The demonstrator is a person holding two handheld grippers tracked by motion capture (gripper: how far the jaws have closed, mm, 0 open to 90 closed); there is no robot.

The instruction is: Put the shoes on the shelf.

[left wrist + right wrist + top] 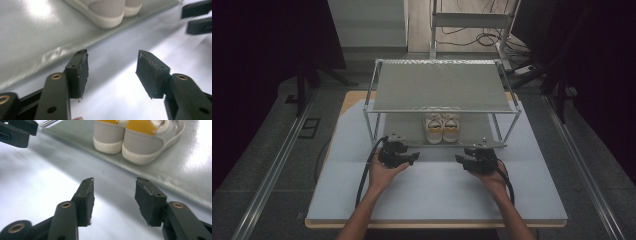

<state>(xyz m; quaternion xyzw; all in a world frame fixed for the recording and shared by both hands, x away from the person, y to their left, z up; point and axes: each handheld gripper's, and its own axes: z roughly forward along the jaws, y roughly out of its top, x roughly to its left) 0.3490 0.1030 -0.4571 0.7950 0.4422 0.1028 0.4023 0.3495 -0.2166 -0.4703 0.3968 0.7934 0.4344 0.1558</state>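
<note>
We are holding both grippers in front of the low shelf of the metal rack (377, 90), and the pair of shoes (442, 127) is sitting side by side on that shelf, heels toward us, under the rack's top shelf and between our two tools. The left gripper (414, 157) is standing with its jaws apart and nothing between them, and the right gripper (459, 159) is doing the same; both are pointing inward toward each other over the white table (437, 195). The risk we are judging from here is a bad approach: the shoes are standing close together, so if we are reaching for one, a jaw could catch the other and push it back along the smooth shelf or tip it. Coming in too high, we could be knocking a gripper against the rack's front rail or upright; too low, the pads (82, 72) could be scraping the shelf edge and sliding under the sole rather than closing on the heel. Our left hand (384, 175) is cradling its tool from below, palm up, forearm angling in from the bottom; our right hand (494, 177) is mirroring it, wrist bent inward, with both tools hovering just above the table.
</note>
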